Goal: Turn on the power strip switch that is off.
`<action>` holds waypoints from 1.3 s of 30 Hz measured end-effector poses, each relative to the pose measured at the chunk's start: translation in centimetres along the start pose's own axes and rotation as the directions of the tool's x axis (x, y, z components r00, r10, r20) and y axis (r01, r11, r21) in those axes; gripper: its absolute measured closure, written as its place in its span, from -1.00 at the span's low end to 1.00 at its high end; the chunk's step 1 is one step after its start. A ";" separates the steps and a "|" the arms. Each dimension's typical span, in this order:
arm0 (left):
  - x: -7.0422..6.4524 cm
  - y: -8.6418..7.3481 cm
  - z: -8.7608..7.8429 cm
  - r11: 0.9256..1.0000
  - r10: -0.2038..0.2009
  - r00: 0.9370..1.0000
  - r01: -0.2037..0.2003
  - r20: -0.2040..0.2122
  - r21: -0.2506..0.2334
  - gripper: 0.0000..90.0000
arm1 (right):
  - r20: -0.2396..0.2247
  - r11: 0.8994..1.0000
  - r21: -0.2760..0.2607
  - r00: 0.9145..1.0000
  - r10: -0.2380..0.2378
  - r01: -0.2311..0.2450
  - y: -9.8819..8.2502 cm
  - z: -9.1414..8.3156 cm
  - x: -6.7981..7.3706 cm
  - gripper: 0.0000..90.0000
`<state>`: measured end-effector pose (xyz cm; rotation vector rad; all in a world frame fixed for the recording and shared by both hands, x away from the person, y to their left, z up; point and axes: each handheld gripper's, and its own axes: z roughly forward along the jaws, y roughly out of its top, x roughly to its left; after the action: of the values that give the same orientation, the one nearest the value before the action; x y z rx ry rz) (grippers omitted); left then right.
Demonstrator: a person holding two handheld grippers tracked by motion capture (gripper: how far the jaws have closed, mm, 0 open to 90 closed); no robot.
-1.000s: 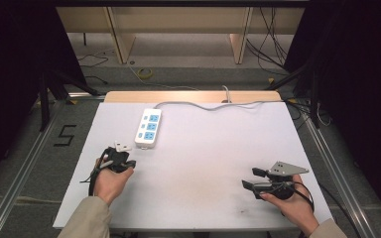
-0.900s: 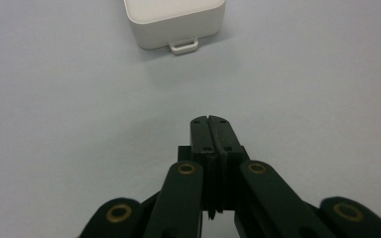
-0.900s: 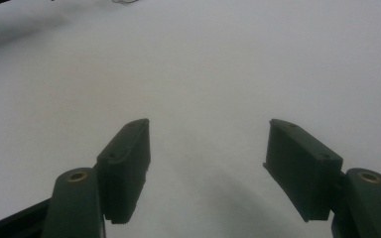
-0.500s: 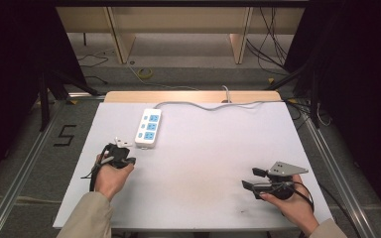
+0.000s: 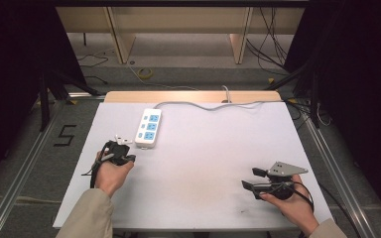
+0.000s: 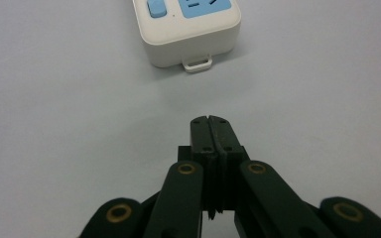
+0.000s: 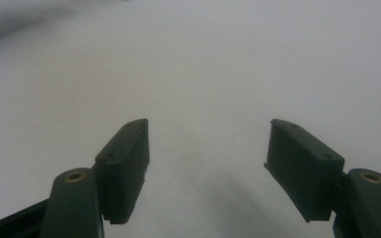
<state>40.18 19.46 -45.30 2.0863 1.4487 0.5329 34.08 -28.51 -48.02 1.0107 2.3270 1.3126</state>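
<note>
Compared with the frame one second earlier, the left gripper point(image 5: 120, 154) sits slightly nearer the power strip point(image 5: 148, 128); the right gripper point(image 5: 256, 179) has not shifted.

Power strip: white rigid plastic body with blue socket faces, lying flat on the far-left part of the white table point(image 5: 208, 148), long axis running near to far. Its grey cable point(image 5: 213, 104) leaves the far end and runs right along the far edge of the table. In the left gripper view the near end of the strip point(image 6: 188, 34) carries a small hanging tab point(image 6: 197, 64). Judged handling: light, stiff, smooth-sided and likely to slide on the table; the trailing cable will resist a pull. Best hold is across the two long sides, near the middle of the body, not on the tab.

Left gripper point(image 6: 212, 124): jaws clenched together, pads touching, nothing between them; tip aimed at the strip's near end, just short of it, no contact.

Right gripper point(image 7: 208, 163): jaws spread wide, nothing between them, held over bare table at the near right, well apart from the strip.
</note>
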 end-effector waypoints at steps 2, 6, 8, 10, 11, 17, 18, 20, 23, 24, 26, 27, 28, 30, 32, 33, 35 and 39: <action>0.2 0.1 0.0 1.000 -0.004 1.000 0.004 -0.002 -0.004 1.00 | 0.000 1.000 0.000 1.000 0.000 0.000 0.0 0.0 0.0 -0.25; 0.4 0.3 0.0 1.000 -0.011 1.000 0.010 -0.004 -0.007 1.00 | 0.000 1.000 0.001 1.000 -0.001 0.001 0.0 0.0 0.0 -0.25; 0.4 0.4 0.1 1.000 -0.014 1.000 0.014 -0.004 -0.010 1.00 | 0.000 1.000 0.003 1.000 -0.002 0.002 0.0 0.0 0.0 -0.25; 0.4 0.5 0.2 1.000 -0.012 1.000 0.012 -0.005 -0.008 1.00 | 0.000 1.000 0.003 1.000 -0.001 0.001 0.0 0.1 0.0 -0.25; 0.4 0.6 0.2 1.000 -0.009 1.000 0.009 -0.003 -0.006 1.00 | 0.000 1.000 0.005 1.000 -0.001 0.001 0.0 0.1 0.0 -0.25; 0.6 1.0 0.5 1.000 -0.006 1.000 0.006 -0.001 0.002 1.00 | 0.001 1.000 0.008 1.000 0.000 0.000 0.0 0.1 0.0 -0.25; 0.5 1.0 0.6 1.000 -0.009 1.000 0.009 -0.001 0.000 1.00 | 0.001 1.000 0.007 1.000 0.000 0.000 0.0 0.1 0.0 -0.25; 0.5 1.2 0.6 1.000 -0.002 1.000 0.002 -0.007 0.003 1.00 | 0.002 1.000 0.006 1.000 -0.001 0.001 0.0 0.1 0.0 -0.25; 0.6 1.4 0.8 1.000 -0.003 1.000 0.003 -0.006 0.003 1.00 | 0.000 1.000 0.005 1.000 0.000 0.000 0.0 0.1 0.0 -0.25; 0.6 1.5 0.8 1.000 -0.007 1.000 0.007 -0.009 0.002 1.00 | 0.000 1.000 0.005 1.000 0.000 0.000 0.0 0.1 0.0 -0.25; 0.7 1.6 0.9 1.000 -0.007 1.000 0.007 -0.009 0.005 1.00 | 0.002 1.000 0.007 1.000 0.000 0.000 0.0 0.1 0.0 -0.25; 0.7 1.7 0.9 1.000 -0.006 1.000 0.006 -0.009 0.005 1.00 | 0.002 1.000 0.007 1.000 0.000 0.000 0.0 0.1 0.0 -0.25; 0.7 1.8 0.9 1.000 -0.005 1.000 0.005 -0.010 0.008 1.00 | 0.001 1.000 0.009 1.000 0.000 0.000 -0.1 0.1 0.0 -0.25; 0.7 1.9 1.0 1.000 -0.005 1.000 0.006 -0.009 0.010 1.00 | 0.001 1.000 0.009 1.000 -0.001 0.001 -0.1 0.1 0.0 -0.25; 0.7 2.0 1.1 1.000 -0.002 1.000 0.002 -0.008 0.014 1.00 | 0.001 1.000 0.006 1.000 -0.003 0.003 0.0 0.0 0.0 -0.25; 0.7 2.0 1.1 1.000 -0.001 1.000 0.001 -0.007 0.016 1.00 | 0.001 1.000 0.006 1.000 -0.003 0.003 0.0 0.0 0.0 -0.25; 0.7 2.2 1.2 1.000 0.002 1.000 -0.002 -0.008 0.016 1.00 | 0.001 1.000 0.006 1.000 -0.003 0.003 0.0 0.0 0.0 -0.25; 0.8 2.4 1.3 1.000 0.002 1.000 -0.002 -0.010 0.021 1.00 | 0.000 1.000 0.007 1.000 -0.004 0.004 0.0 0.0 0.0 -0.25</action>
<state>43.00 19.23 -44.80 2.1046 1.4642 0.5310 34.07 -28.53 -48.07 1.0079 2.3337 1.3039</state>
